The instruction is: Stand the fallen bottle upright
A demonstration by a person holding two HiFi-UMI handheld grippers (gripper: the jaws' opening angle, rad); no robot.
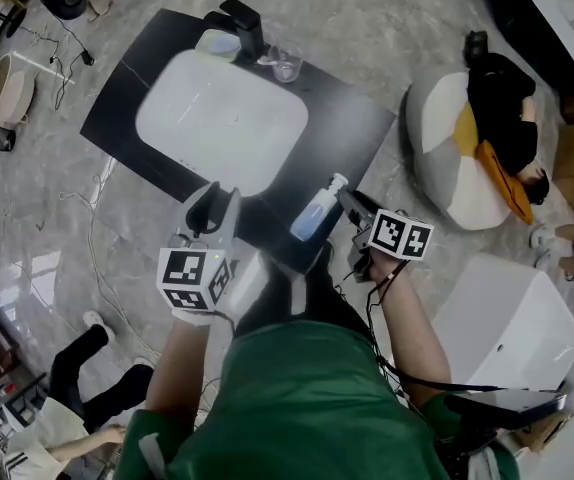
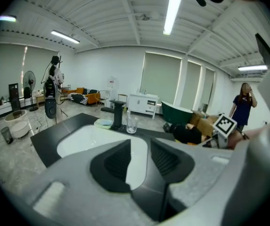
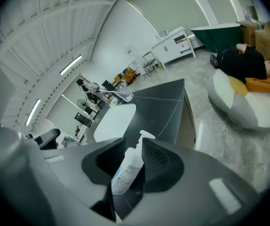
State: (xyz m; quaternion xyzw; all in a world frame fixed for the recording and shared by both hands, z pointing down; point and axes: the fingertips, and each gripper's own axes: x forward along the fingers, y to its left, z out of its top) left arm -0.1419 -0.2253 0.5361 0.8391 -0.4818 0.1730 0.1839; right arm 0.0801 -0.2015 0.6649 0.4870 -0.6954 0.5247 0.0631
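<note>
A clear pump bottle [image 1: 317, 213] with a white head lies on its side on the black counter [image 1: 342, 118], near the front edge. My right gripper [image 1: 350, 206] hangs just to its right, fingertips close to the bottle but apart from it. In the right gripper view the bottle [image 3: 128, 168] shows through the gap of my right gripper [image 3: 134, 146], pump end pointing away, and the pads stand apart. My left gripper [image 1: 215, 203] hovers over the counter's front edge by the white sink [image 1: 222, 118]. It holds nothing, and in the left gripper view my left gripper [image 2: 139, 147] frames only the sink.
A black faucet [image 1: 245, 23], a pale dish [image 1: 217, 43] and a drinking glass [image 1: 287, 65] stand behind the sink. To the right, a person lies on a beanbag [image 1: 447, 158] and a white box [image 1: 497, 318] sits on the floor. Another person sits at lower left [image 1: 87, 368].
</note>
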